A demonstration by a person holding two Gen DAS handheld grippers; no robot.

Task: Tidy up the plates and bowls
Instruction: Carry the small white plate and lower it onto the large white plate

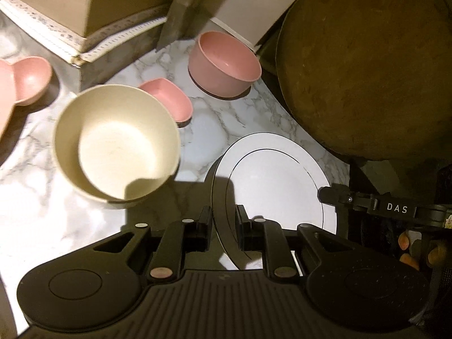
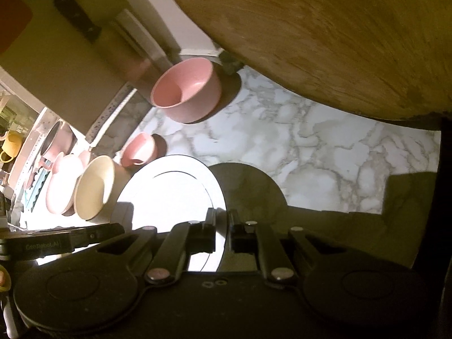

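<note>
Marble-patterned worktop (image 1: 214, 130) carries everything in sight, white with grey veins. Over its far right side hangs a round wooden board (image 1: 364, 65), brown and worn, the biggest thing in both views; what it rests on cannot be told. A pale cardboard box (image 1: 84, 8) with printed tape along its edge stands at the back left of the left wrist view.

Next in size is the white plate (image 1: 276, 178), ringed by a thin dark line, and held between both grippers. The left gripper (image 1: 223, 220) is pinched on its left rim, one finger on each face of the plate. The right gripper (image 2: 223, 223) is pressed onto the opposite rim in the same way, seen edge-on in the right wrist view. The plate casts a round shadow on the marble beside it, so it looks clear of the worktop.

A cream bowl (image 1: 115, 144) sits just left of the plate, upright and empty. A deep pink bowl (image 1: 223, 65) stands at the back, near the edge of the wooden board. A smaller pink bowl (image 1: 169, 99) lies between these two, close behind the cream one. At the far left, a shallow pink dish (image 1: 31, 80) touches another pink piece cut off by the frame. Fingertips (image 1: 404, 240) of the person's hand show beside the right gripper's handle.
</note>
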